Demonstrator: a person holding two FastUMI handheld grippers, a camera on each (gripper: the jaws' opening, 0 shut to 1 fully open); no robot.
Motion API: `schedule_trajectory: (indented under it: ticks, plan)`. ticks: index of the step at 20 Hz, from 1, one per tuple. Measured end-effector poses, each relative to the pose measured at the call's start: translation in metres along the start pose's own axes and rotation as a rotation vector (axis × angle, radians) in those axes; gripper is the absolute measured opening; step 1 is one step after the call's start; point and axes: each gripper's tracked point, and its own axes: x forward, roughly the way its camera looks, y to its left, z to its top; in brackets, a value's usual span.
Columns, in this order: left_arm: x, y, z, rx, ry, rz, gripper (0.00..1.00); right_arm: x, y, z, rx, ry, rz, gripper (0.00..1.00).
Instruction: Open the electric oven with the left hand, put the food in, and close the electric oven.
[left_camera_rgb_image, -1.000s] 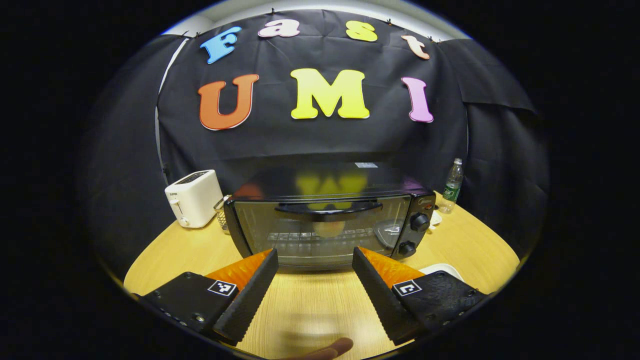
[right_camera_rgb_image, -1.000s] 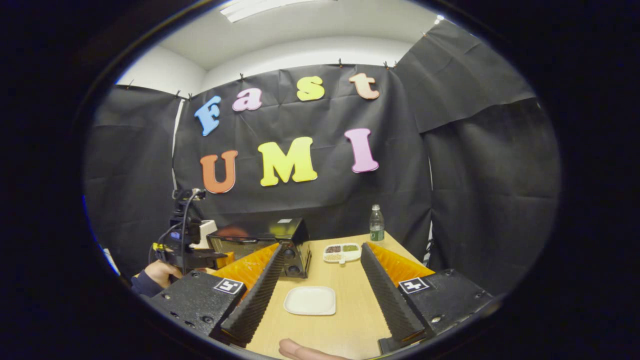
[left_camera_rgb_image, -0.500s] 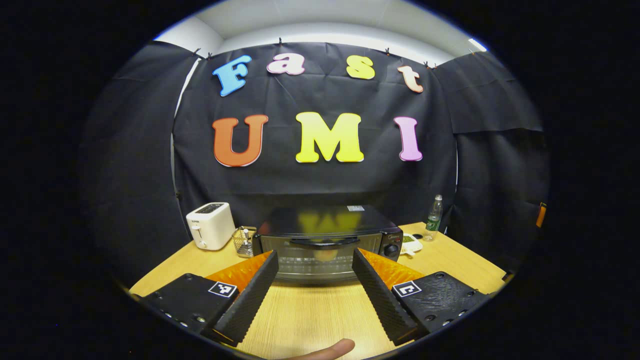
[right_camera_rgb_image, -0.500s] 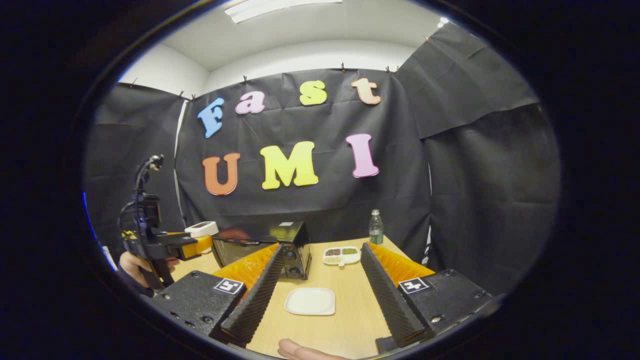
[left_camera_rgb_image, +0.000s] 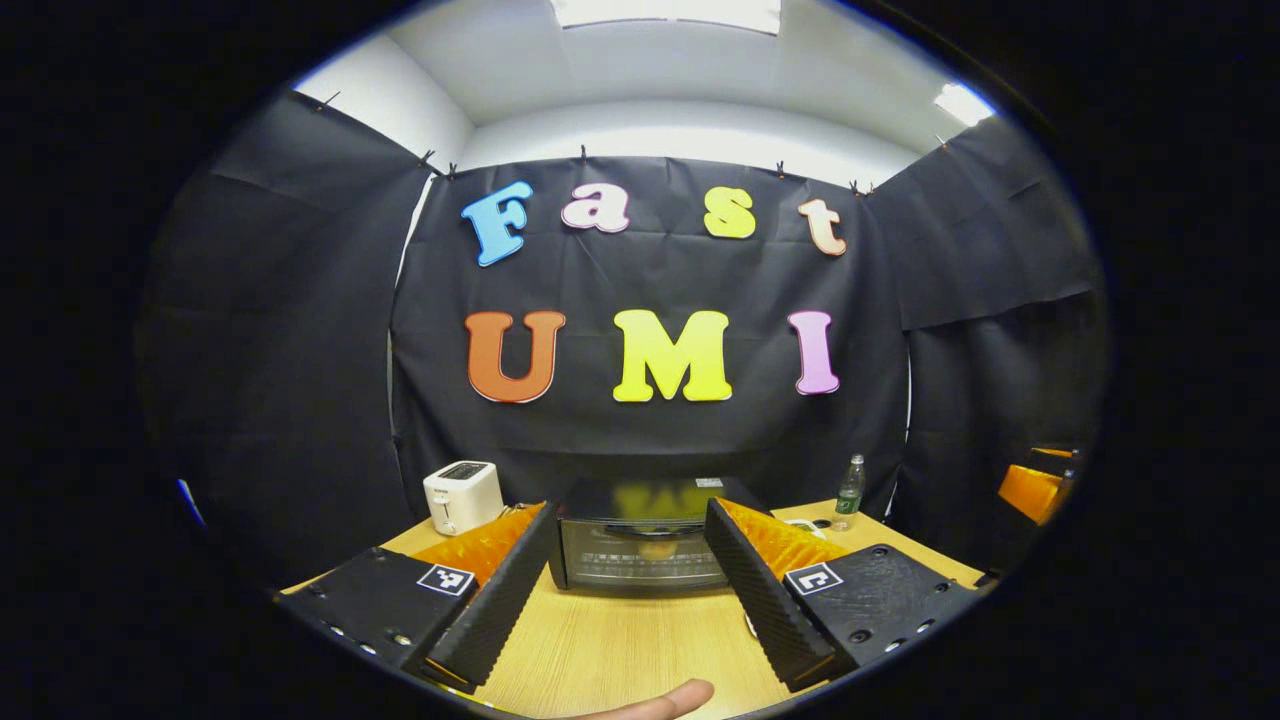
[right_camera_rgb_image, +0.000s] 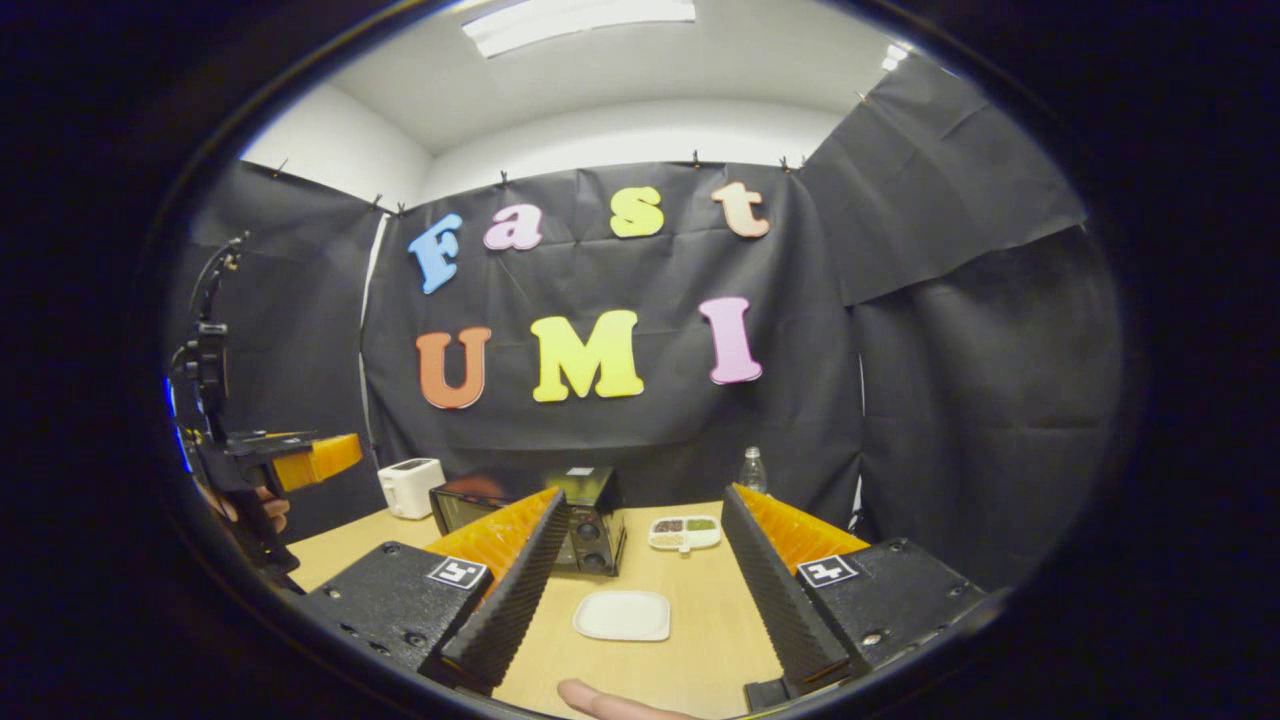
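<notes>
With both sets of jaws apart and holding nothing, I see the oven (left_camera_rgb_image: 642, 545) shut at the desk's (left_camera_rgb_image: 610, 650) far side. I judge its door stiff, hinged low; I'd grip the bar handle (left_camera_rgb_image: 641, 526) along its top edge.

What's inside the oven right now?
Through the closed glass door of the oven, the left gripper view shows a wire rack and a pale, roundish item on it. Glare and distance hide what it is and the rest of the cavity.
</notes>
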Motion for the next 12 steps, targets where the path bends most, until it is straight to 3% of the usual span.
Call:
schedule_trajectory:
  ticks: [2,3,6,7,8,12]
  plan:
    - [-0.018,-0.004,0.012,-0.002,-0.027,-0.009,0.97,-0.005,0.004,0.000,0.001,0.005,0.007,0.96]
    - [-0.026,-0.006,0.015,0.001,-0.037,-0.009,0.88,-0.007,0.006,-0.001,0.007,0.009,0.011,0.96]
    - [-0.049,-0.017,0.012,0.010,-0.039,-0.027,0.88,-0.014,0.005,0.002,0.007,0.009,0.012,0.96]
    - [-0.055,-0.020,0.011,0.017,-0.040,-0.038,0.96,-0.017,0.004,0.002,0.001,0.007,0.008,0.96]
    - [-0.062,-0.022,0.009,0.026,-0.045,-0.043,0.89,-0.019,0.003,0.002,-0.004,0.005,0.009,0.96]
    - [-0.077,-0.026,-0.006,0.015,-0.037,-0.042,0.89,-0.030,-0.001,0.002,-0.021,0.001,0.019,0.96]
